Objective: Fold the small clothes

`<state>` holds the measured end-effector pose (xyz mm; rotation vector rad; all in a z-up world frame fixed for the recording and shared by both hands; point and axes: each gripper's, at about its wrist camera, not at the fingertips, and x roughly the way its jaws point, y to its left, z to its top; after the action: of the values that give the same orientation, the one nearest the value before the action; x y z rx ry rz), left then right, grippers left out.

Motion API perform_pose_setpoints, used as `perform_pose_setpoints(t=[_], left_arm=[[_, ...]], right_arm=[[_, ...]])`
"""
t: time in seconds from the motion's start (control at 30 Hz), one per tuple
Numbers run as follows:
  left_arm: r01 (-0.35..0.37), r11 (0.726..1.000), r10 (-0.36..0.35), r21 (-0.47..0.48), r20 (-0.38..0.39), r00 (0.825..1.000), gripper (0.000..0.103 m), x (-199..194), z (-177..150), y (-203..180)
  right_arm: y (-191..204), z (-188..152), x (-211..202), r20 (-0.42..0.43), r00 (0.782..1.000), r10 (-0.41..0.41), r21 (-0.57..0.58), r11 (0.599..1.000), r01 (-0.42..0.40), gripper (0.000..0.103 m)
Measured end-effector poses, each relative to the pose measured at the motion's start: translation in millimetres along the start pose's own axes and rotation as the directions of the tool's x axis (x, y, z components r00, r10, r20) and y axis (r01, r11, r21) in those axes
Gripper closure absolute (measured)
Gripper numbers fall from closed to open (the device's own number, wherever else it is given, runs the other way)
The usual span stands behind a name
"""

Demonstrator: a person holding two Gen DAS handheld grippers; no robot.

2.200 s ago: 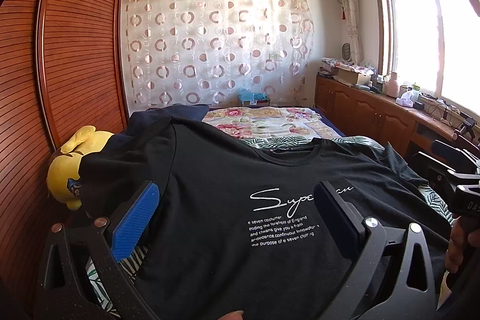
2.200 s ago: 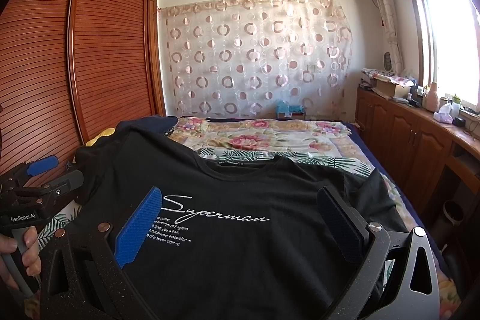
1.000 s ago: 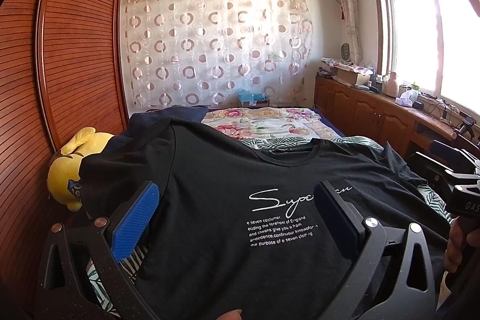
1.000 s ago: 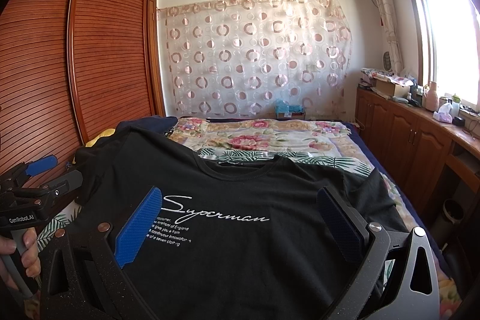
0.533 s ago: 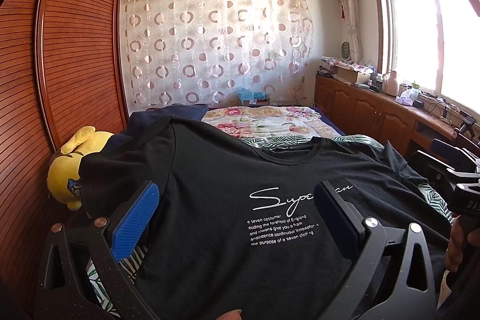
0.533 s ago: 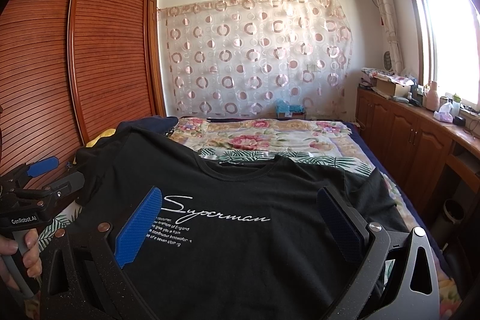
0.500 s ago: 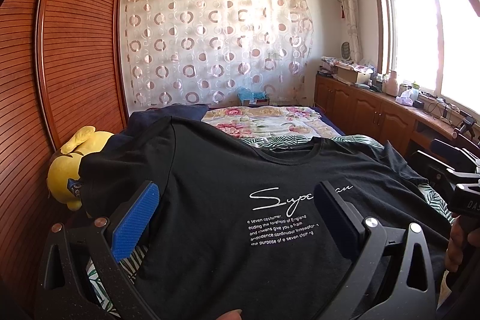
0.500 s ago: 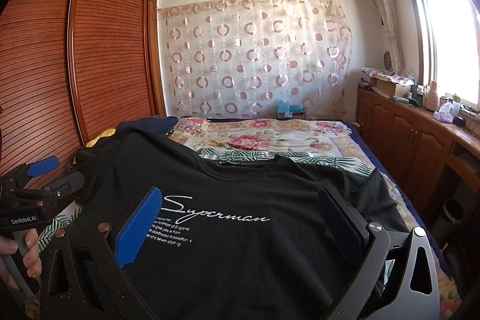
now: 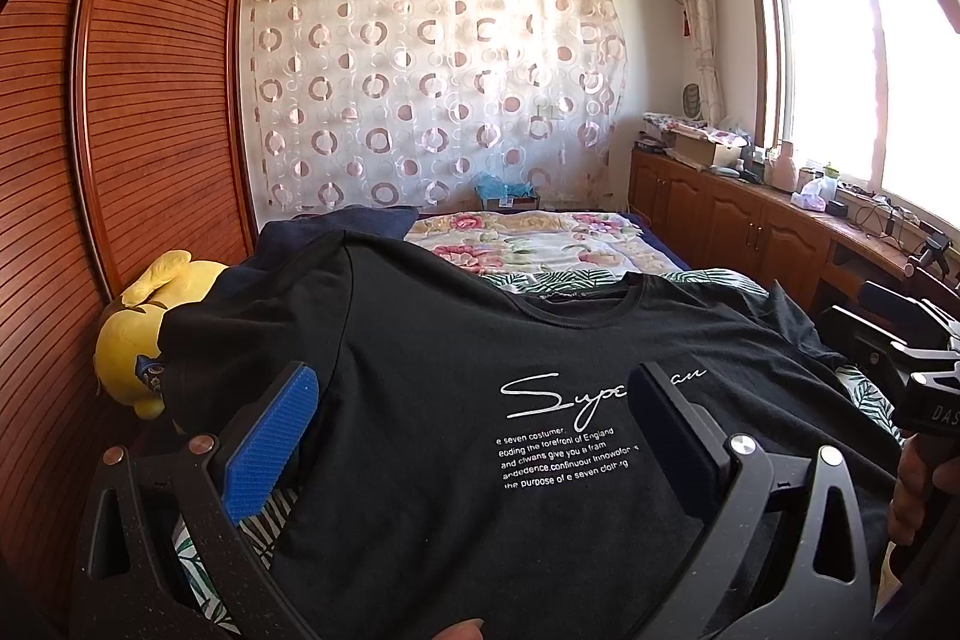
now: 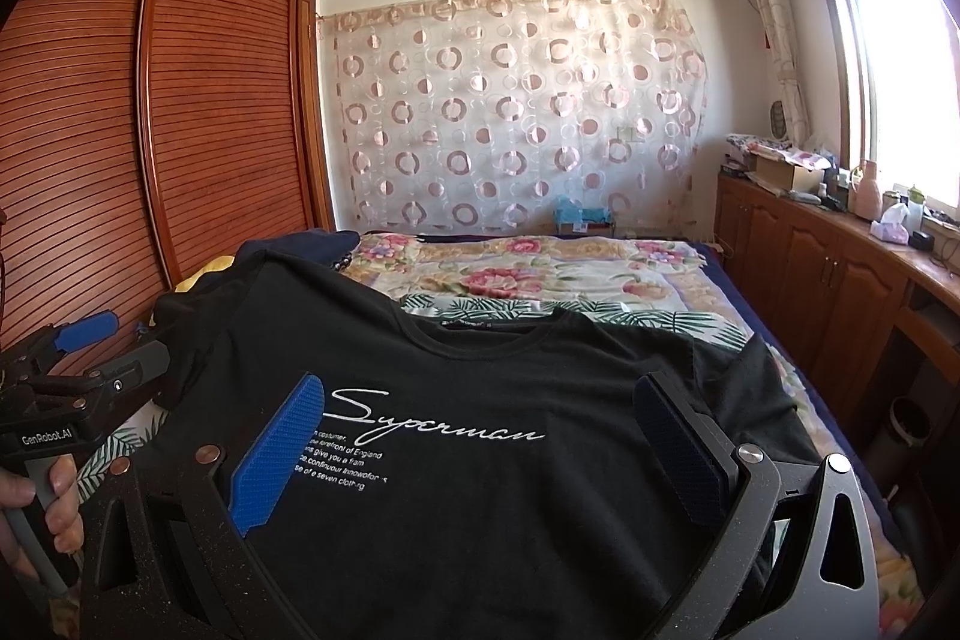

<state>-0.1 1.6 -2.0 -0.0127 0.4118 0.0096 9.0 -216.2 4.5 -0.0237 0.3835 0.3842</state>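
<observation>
A black T-shirt (image 9: 456,340) with white "Superman" script lies spread face up on the bed, collar at the far side; it also shows in the right wrist view (image 10: 480,376). My left gripper (image 9: 474,400) is open and empty, held above the shirt's lower left part. My right gripper (image 10: 480,418) is open and empty above the shirt's lower middle. The left gripper shows at the left edge of the right wrist view (image 10: 90,346). The right gripper's body shows at the right edge of the left wrist view (image 9: 900,334).
The bed (image 10: 540,268) has a floral quilt and a leaf-print sheet (image 9: 240,508). A yellow plush toy (image 9: 138,334) and a dark blue cloth (image 9: 336,226) lie at the left. A wooden wardrobe (image 10: 180,100) stands left; low cabinets (image 10: 828,268) with clutter run along the right.
</observation>
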Motion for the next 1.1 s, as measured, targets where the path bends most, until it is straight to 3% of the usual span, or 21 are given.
perform_pose_setpoints(t=[0.43, 0.8, 0.97, 1.1], left_arm=[[-0.025, 1.0, 0.024, -0.018, -0.069, 0.997, 0.0, 14.4, -19.7, 40.1], [-0.076, 0.997, 0.074, -0.009, -0.148, 0.986, 0.0, 32.3, -33.9, 85.8], [-0.064, 0.998, 0.059, -0.025, -0.16, 0.985, 0.0, 38.9, -32.6, 112.8], [-0.055, 0.997, 0.046, -0.05, -0.163, 0.986, 0.007, 44.2, -23.5, 134.5]], right_arm=[[3.5, -7.7, 23.8, -0.084, 0.994, 0.064, -0.018, 0.998, -0.066, 0.0], [-10.3, -3.1, 41.4, -0.176, 0.978, 0.113, 0.002, 0.993, -0.115, 0.0], [-8.3, 1.1, 46.3, -0.205, 0.97, 0.132, -0.022, 0.99, -0.139, 0.0], [-4.6, 5.0, 51.0, -0.215, 0.965, 0.149, -0.06, 0.984, -0.165, 0.0]])
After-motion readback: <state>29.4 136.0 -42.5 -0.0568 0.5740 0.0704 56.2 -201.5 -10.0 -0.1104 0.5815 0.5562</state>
